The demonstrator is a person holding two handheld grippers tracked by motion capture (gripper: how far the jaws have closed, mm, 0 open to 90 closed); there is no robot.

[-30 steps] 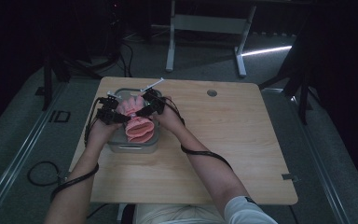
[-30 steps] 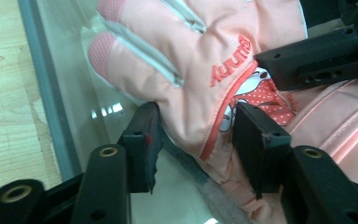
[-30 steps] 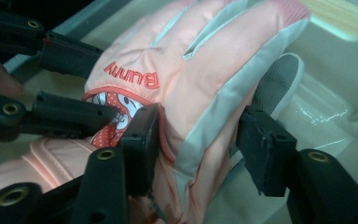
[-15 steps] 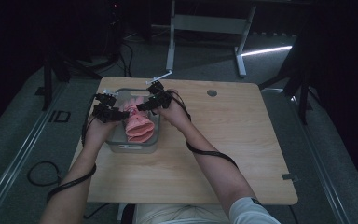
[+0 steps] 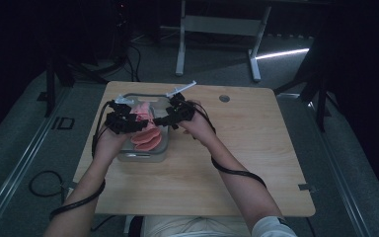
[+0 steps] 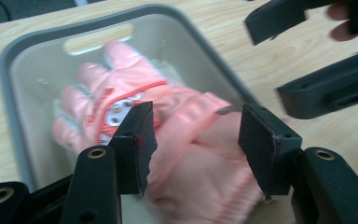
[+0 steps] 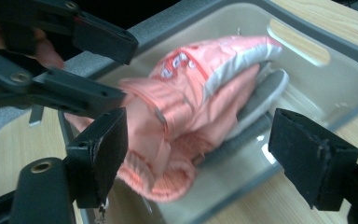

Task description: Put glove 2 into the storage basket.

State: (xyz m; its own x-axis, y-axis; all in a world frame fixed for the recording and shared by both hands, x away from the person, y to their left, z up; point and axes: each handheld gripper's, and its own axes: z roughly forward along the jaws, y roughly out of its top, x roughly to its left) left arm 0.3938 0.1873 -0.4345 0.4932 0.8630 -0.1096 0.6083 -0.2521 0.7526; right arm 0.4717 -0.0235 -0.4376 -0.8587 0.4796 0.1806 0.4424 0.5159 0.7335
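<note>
Pink gloves (image 5: pixel 145 134) lie piled in grey tub (image 5: pixel 143 155) at table's (image 5: pixel 256 158) left. L gripper (image 6: pixel 193 140) and R gripper (image 7: pixel 196 154) hover above them, jaws apart, gripping nothing; R jaws have just been opening.

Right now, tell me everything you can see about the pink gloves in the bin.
The pink gloves are padded salmon-pink fabric with grey palm patches, a white printed patch on the back and ribbed cuffs. They lie stacked and crumpled, partly overlapping, inside the grey bin on the table, digits toward its slotted handle end. They rest on the bin's floor; neither gripper's fingers press on them.
</note>
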